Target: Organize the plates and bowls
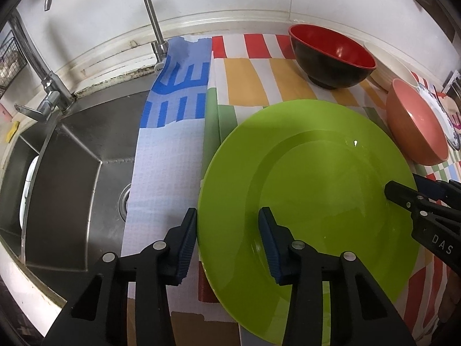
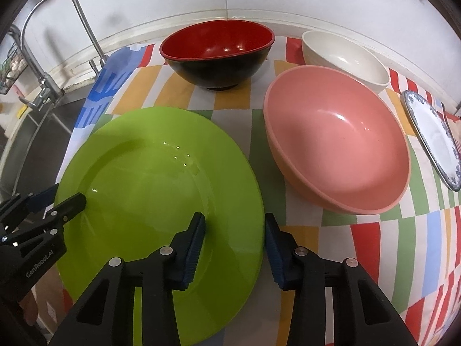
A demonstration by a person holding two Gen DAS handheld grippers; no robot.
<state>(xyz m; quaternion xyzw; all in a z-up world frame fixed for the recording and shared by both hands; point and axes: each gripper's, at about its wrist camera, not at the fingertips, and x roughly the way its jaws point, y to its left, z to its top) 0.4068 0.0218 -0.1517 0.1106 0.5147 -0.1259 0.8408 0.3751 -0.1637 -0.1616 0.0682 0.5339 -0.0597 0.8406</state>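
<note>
- Straddling the left rim of the lime-green plate [image 1: 311, 190], the left gripper [image 1: 227, 225] has one blue-padded finger outside the edge and one over the plate's face; whether the pads press the rim I cannot tell.
- At far left, a steel sink [image 1: 77, 155] with a faucet [image 1: 49, 98] sits beside a blue-and-white towel [image 1: 170, 144].
- The plate lies on a striped multicolour cloth [image 2: 288, 230], near the front, between both claws.
- The right gripper [image 2: 234, 230] brackets the plate's right rim the same way, jaws partly open, contact unclear.
- Farther back stands a red-and-black bowl [image 2: 219, 54].
- Right of the plate sits a pink bowl [image 2: 337, 138], just behind it a white bowl [image 2: 345, 57].
- At far right lies a blue-patterned white plate [image 2: 435, 138].
</note>
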